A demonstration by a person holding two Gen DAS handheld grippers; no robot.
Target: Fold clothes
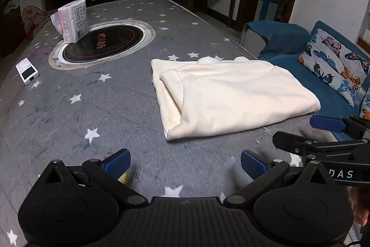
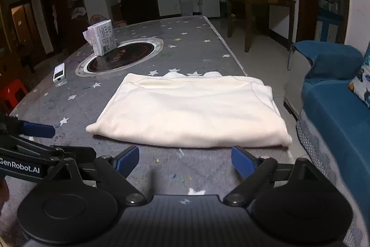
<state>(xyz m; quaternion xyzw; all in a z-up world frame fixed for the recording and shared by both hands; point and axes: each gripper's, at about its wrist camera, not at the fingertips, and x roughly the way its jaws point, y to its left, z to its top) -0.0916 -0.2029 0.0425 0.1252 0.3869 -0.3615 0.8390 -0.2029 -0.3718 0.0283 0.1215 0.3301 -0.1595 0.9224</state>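
With both hand-held grippers, left (image 1: 185, 163) and right (image 2: 185, 160), gaping empty, square the folded cream garment (image 2: 189, 112) near the table's (image 2: 138, 177) right edge before another fold.

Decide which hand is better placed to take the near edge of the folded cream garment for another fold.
Right, probably. The right gripper faces the cream garment squarely, its near edge just beyond the open jaws. The left gripper sits off the garment's left corner, over bare star-print tablecloth.

Both wrist cameras look forward and downward over the starred table (image 1: 69, 122), close to its near edge (sharing the folded cream garment (image 2: 192, 112)).
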